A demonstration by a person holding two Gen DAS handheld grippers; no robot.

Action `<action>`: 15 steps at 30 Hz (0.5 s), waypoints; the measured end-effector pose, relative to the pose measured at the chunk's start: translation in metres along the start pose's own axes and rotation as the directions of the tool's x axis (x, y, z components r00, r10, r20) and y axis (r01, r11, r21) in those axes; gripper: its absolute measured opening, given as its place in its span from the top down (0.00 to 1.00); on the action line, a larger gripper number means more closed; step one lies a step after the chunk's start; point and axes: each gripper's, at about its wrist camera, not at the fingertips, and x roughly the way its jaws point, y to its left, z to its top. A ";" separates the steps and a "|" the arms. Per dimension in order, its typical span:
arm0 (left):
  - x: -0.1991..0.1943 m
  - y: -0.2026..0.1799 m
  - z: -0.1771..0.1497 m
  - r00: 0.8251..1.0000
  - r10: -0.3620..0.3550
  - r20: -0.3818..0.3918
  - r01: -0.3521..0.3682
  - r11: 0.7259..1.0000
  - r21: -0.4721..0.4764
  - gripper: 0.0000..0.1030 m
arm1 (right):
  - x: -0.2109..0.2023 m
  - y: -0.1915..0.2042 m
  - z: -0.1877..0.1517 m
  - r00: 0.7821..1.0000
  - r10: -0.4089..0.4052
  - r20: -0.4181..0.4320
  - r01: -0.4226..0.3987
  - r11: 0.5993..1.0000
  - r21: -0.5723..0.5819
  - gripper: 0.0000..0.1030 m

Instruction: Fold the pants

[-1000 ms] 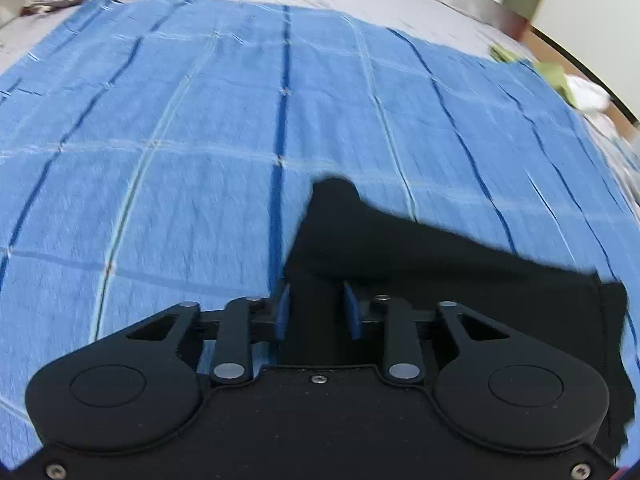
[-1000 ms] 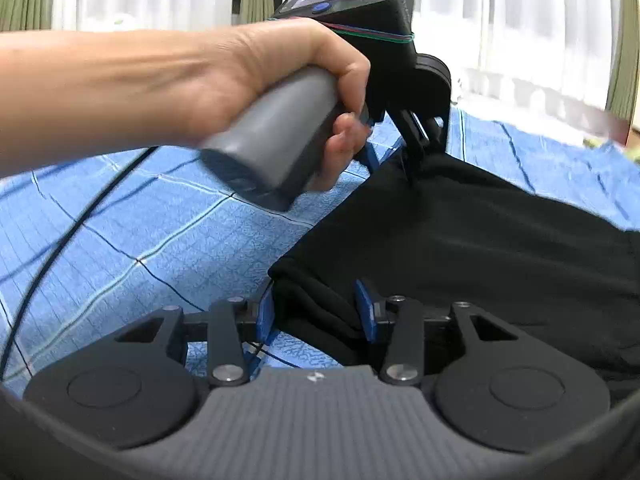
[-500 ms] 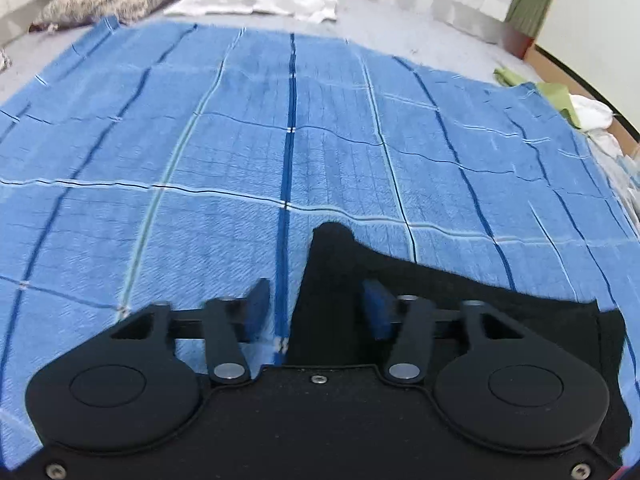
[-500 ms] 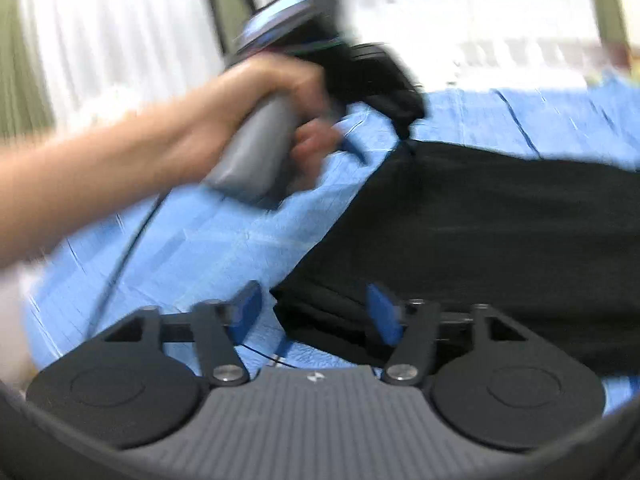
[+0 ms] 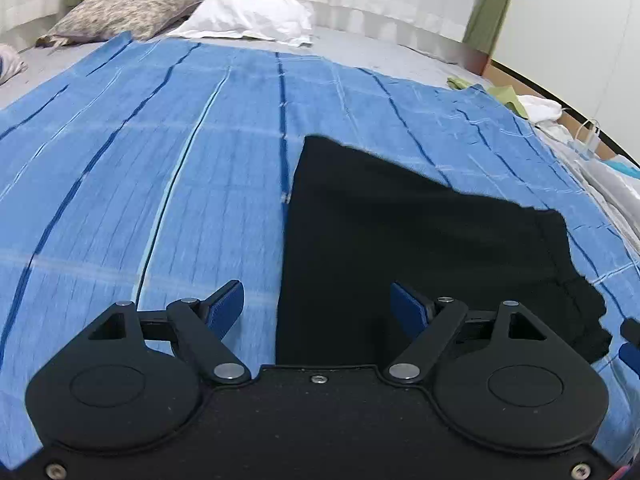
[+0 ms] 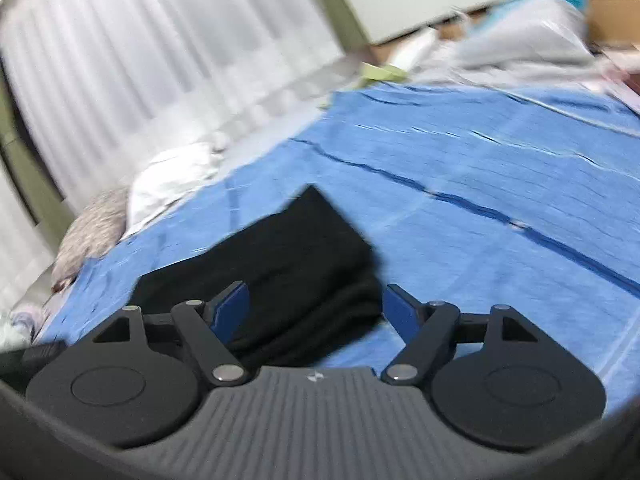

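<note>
- The left tongs (image 5: 318,306) stand spread wide, their blue pads well apart and pinching nothing.
- The black pants (image 5: 420,248) lie flat on the blue checked bedspread (image 5: 160,160), folded into a compact dark block.
- In the left wrist view the pants start right at the left tongs and stretch ahead and to the right; their straight left edge runs forward through the gap between the pads, nearer the right pad.
- The far corner of the pants points ahead of the left tongs, and a rumpled edge bulges out at the far right.
- The right tongs (image 6: 314,306) are also spread wide and hold nothing.
- In the right wrist view, which is blurred, the pants (image 6: 288,248) lie just ahead of the right tongs, filling the gap between the pads and reaching forward and left; their bunched edge sits close to the right pad.
- Far ahead of the left tongs, at the head of the bed, lie a patterned pillow (image 5: 120,8) and a white pillow (image 5: 248,16) side by side.
- White curtains (image 6: 160,52) hang beyond the bed, ahead and left of the right tongs.
</note>
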 end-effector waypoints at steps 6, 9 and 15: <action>0.001 0.016 -0.020 0.998 -0.037 -0.044 0.031 0.993 -0.113 0.18 | 0.021 -0.017 0.002 0.998 0.038 -0.058 -0.032 0.994 0.101 0.14; 0.003 0.022 -0.016 0.996 -0.073 -0.050 0.064 0.983 -0.170 0.13 | 0.034 -0.016 0.006 0.991 0.097 -0.088 -0.086 0.988 0.126 0.16; 0.019 0.027 -0.006 0.992 -0.118 -0.045 0.105 0.969 -0.224 0.06 | 0.075 -0.007 0.017 0.979 0.144 -0.144 -0.126 0.983 0.132 0.18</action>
